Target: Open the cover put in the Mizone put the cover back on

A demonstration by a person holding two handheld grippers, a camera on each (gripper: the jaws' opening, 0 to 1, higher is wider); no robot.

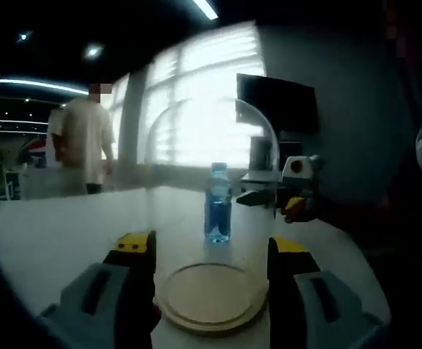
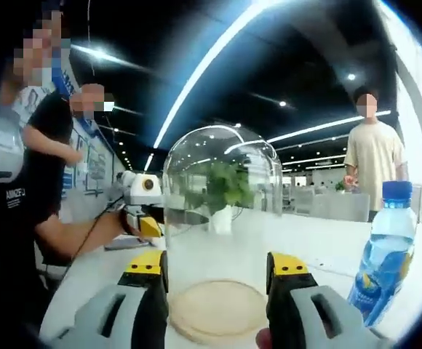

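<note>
A clear glass dome cover (image 1: pixel 211 167) stands on a round wooden base (image 1: pixel 211 294) on the white table, just ahead of my left gripper (image 1: pixel 211 251). Its yellow-tipped jaws stand open to either side of the dome. The Mizone bottle (image 1: pixel 218 203), blue-capped with blue liquid, stands upright beyond the dome. My right gripper (image 1: pixel 292 195) shows to the right behind the dome. In the right gripper view the dome (image 2: pixel 222 196) and base (image 2: pixel 218 309) lie in front of the open right gripper (image 2: pixel 217 265), with the bottle (image 2: pixel 382 262) at the right and the left gripper (image 2: pixel 142 207) beyond.
The white table (image 1: pixel 65 233) stretches left and back. A person in a light shirt (image 1: pixel 86 142) stands beyond its far edge. A dark screen (image 1: pixel 276 102) hangs on the wall behind. A green plant (image 2: pixel 222 185) shows through the dome.
</note>
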